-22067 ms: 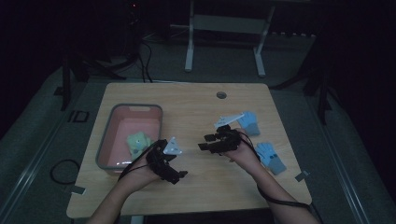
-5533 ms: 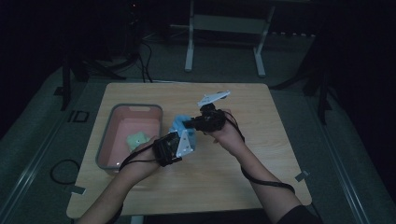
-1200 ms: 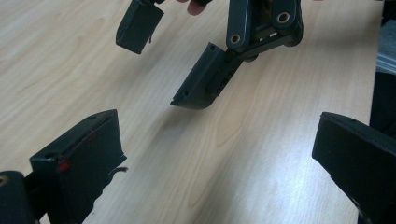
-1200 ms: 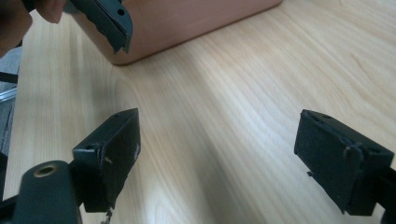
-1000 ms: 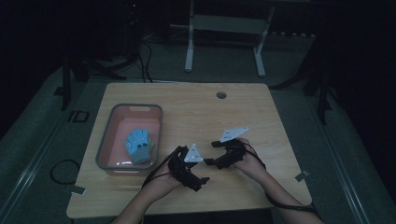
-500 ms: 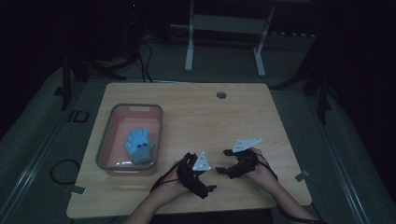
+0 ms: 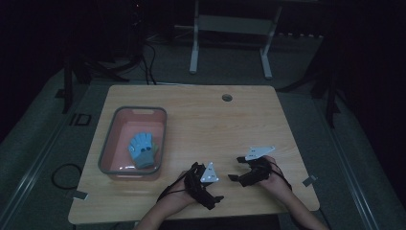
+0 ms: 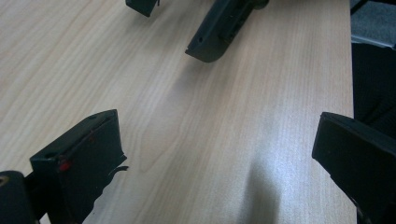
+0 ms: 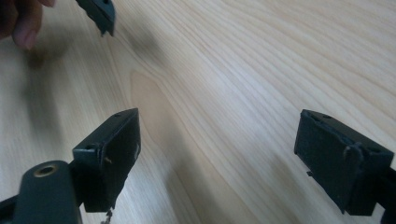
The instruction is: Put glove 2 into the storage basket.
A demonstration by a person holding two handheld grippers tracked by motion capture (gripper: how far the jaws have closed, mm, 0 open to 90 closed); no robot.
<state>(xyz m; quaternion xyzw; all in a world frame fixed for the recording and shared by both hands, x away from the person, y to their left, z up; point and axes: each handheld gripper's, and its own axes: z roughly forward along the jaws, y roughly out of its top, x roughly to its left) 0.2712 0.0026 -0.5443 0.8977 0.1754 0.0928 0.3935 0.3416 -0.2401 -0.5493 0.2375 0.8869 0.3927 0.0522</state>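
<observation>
Pink bin [image 7: 108,158] w/ grey rim sits on the left part of the wood table [image 7: 201,124]. Inside it: a light blue glove [image 7: 142,149], lying toward the bin's right wall, near end, fingers pointing away from the person. A smaller pale item may lie under/next to it, too dim to tell.

Left gripper [image 7: 214,192] & right gripper [image 7: 235,168] both sit low over the table's near edge, right of the bin, well apart from the glove. Both sets of jaws spread wide, nothing btwn them, just bare wood in each gripper view. Left gripper view also catches the other gripper's jaw tips at top.

Vs 5.5 s ago: glove was held up btwn the grippers over mid-table; now it's in the bin. Vs 0.5 s ago: hands have drawn a bit closer to the near edge, bin contents unchanged.

Room is very dark; floor, cables & a stand's legs [image 7: 230,48] behind the table are barely readable. Forearms cut off at the bottom edge.
</observation>
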